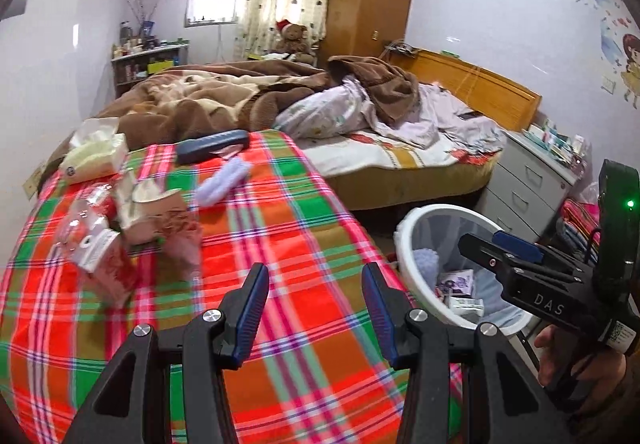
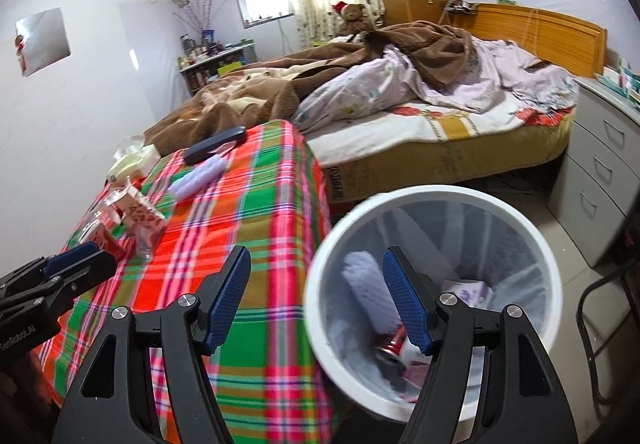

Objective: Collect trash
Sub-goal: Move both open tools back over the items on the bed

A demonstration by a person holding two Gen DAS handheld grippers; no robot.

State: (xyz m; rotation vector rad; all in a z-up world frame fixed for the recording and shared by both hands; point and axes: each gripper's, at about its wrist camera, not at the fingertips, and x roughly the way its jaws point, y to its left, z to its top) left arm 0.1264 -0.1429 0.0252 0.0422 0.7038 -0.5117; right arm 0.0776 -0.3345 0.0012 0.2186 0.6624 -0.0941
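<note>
left tongs (image 1: 316, 308) apart, empty, over counter (image 1: 288, 244) | right tongs (image 2: 316, 300) apart, empty, at bin (image 2: 536, 244) rim | wrappers (image 1: 132, 220) heaped at counter's far-left | risk: clumsy grab scatters pile, clear bottle (image 1: 80, 224) rolls off

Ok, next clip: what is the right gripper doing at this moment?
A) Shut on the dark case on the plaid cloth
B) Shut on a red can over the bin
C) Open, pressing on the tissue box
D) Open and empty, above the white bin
D: the right gripper has its jaws spread with nothing between them, over the white bin; a red can already lies inside.
</note>
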